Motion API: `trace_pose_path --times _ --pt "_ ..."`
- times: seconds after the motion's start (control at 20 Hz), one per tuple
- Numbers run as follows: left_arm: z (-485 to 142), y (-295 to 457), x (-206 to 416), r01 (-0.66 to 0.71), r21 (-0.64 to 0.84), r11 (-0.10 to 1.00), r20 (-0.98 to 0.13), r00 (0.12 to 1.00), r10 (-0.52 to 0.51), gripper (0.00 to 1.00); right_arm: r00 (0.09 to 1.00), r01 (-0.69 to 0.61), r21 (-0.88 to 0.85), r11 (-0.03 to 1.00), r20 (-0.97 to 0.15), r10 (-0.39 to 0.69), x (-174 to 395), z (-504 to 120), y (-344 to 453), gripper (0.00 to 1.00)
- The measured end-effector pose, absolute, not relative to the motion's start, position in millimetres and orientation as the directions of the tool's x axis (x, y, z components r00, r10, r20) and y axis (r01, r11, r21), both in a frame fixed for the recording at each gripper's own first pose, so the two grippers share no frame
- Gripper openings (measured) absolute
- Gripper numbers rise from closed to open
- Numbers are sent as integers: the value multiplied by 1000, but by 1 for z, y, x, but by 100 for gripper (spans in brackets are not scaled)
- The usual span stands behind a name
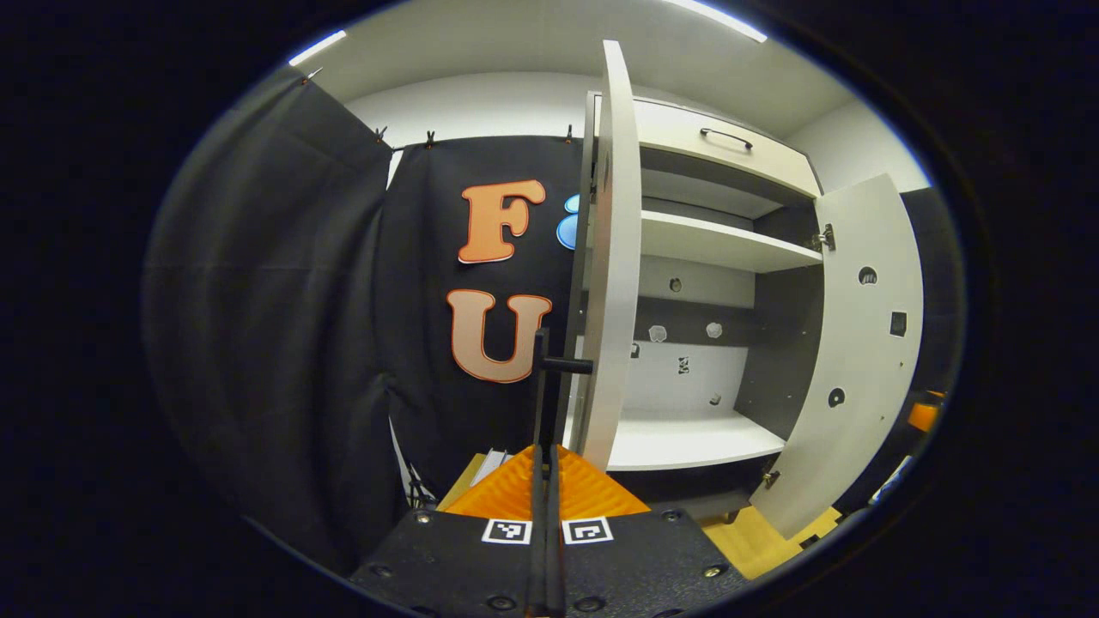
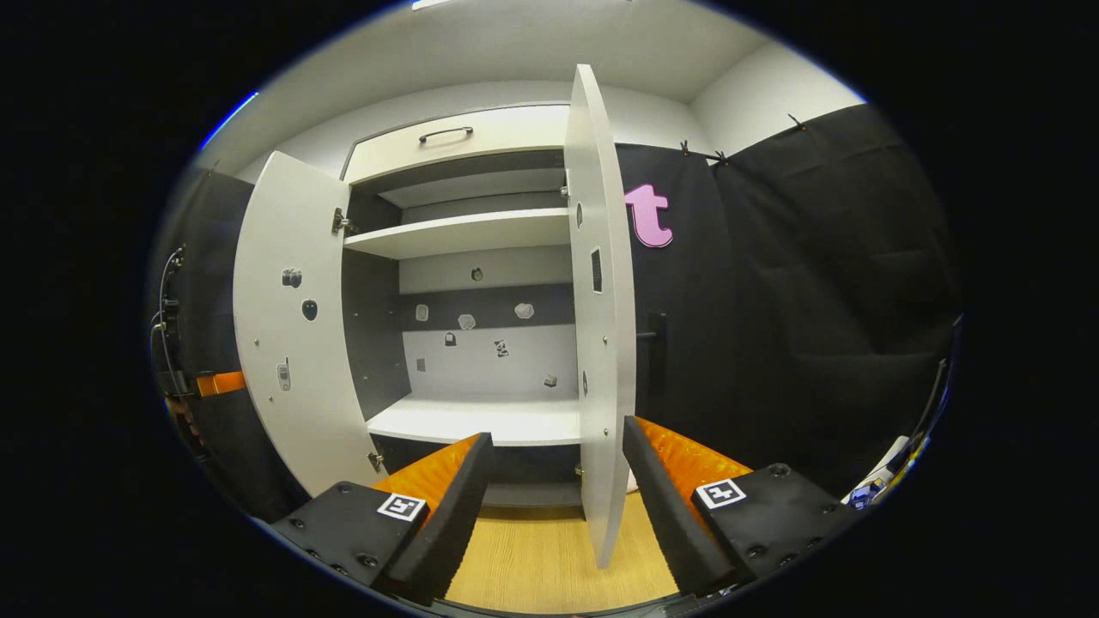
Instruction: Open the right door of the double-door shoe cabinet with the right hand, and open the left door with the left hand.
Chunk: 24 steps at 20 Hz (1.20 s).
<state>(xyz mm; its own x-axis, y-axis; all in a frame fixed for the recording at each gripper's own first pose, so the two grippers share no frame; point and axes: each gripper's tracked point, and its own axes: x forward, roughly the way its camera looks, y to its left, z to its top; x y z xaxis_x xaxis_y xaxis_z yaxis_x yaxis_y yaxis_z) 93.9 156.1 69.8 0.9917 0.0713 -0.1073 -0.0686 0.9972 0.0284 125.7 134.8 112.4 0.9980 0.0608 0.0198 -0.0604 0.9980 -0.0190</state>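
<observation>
Both doors are standing swung out; the left gripper (image 1: 546, 481) is clenching its jaws on the left door (image 1: 611, 257) handle (image 1: 543, 378), while the right gripper (image 2: 556, 506), jaws released, is straddling the right door (image 2: 601, 292) edge. A sideways twist risks wrenching the handle or bumping that door back toward the shoe cabinet (image 2: 468, 232).

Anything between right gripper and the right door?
Nothing visible. The right gripper is open, and the right door stands edge-on straight ahead of the gap between its fingers, with bare wooden floor between them.
</observation>
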Motion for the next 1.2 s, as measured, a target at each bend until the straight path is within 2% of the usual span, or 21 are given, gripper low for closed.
trace_pose_path --times 0.35,0.5,0.55,0.65,0.7,0.75,0.8,0.9,1.1,1.2 --pt "80 155 46 -142 40 989 -109 983 146 0 999 -46 -45 998 21 47 128 116 129 98" --pt "92 156 28 -188 62 980 -87 977 192 6 999 -35 -49 998 28 36 128 117 126 98" --pt "93 153 23 -190 57 980 -85 977 194 1 999 -32 -51 998 29 33 128 117 123 98" --pt "91 146 11 -185 52 981 -94 977 189 17 999 -28 -54 998 27 30 126 117 121 98" --pt "90 143 8 -180 59 982 -101 978 185 21 999 -26 -56 998 30 28 125 117 121 98" --pt "90 142 4 -179 71 981 -103 977 186 37 999 -22 -60 998 34 24 124 118 120 98" --pt "90 141 0 -178 84 980 -106 977 186 30 999 -17 -65 998 37 19 124 118 118 98" --pt "90 137 -8 -173 97 980 -101 978 183 33 999 -15 -70 997 36 17 121 117 115 98" --pt "96 135 -13 -176 78 981 -86 980 182 49 999 -4 -68 998 40 7 117 119 112 98" --pt "99 131 -16 -177 74 981 -77 980 182 63 999 -1 -63 998 46 4 114 122 110 98"
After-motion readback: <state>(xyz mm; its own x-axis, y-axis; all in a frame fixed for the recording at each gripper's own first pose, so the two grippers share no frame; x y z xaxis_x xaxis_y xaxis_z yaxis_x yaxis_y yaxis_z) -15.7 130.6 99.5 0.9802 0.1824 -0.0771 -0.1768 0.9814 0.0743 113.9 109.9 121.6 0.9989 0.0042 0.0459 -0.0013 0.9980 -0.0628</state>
